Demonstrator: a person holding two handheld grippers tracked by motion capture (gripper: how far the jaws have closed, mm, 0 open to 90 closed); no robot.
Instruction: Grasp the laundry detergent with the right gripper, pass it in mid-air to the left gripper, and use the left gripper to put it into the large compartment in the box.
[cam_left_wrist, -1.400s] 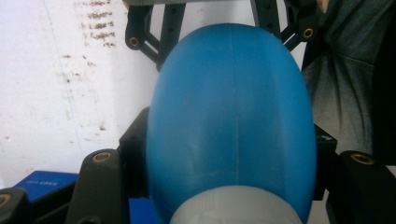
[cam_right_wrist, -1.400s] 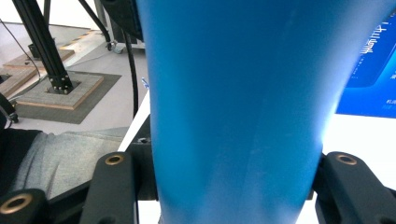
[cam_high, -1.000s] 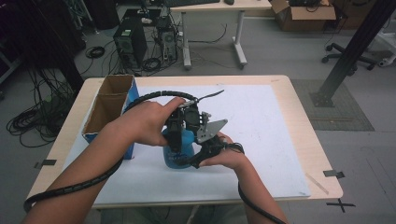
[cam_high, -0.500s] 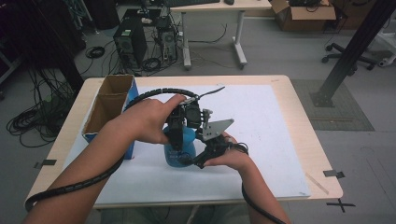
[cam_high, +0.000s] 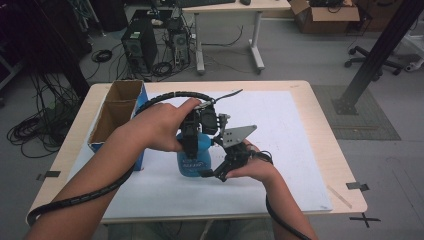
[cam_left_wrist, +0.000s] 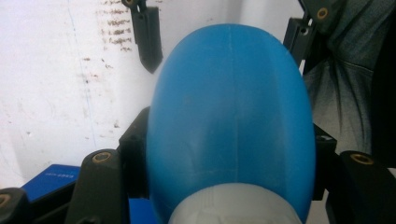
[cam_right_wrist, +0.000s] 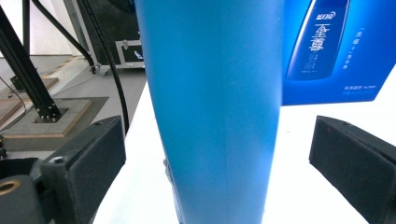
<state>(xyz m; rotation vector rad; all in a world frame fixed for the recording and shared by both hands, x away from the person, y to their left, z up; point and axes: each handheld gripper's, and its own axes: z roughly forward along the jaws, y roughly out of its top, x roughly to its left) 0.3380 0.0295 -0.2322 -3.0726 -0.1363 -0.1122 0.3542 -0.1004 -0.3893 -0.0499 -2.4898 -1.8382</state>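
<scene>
Nearest the person, the right tool (cam_high: 216, 172) sits low beside the smooth blue plastic bottle (cam_high: 194, 156), which stands upright on the white paper sheet (cam_high: 280, 150) covering the wooden counter (cam_high: 320, 107). Its jaws have just been opening and now stand wide, pads clear of the bottle's glossy, gently curved wall on both sides, though the bottle is between them; this looks like a release of the lower body, leaving the bottle to stand on its base.

Just above, the left tool (cam_high: 192, 142) comes down from over the bottle and is clamped on its rounded shoulder, the black pads pressing in from either side near the pale grey neck (cam_left_wrist: 233, 205). That top grip probably keeps the tall bottle steady and upright.

Farther off, at the counter's left edge, lies an open brown cardboard box with a blue printed side (cam_high: 112, 117), well apart from the bottle.
</scene>
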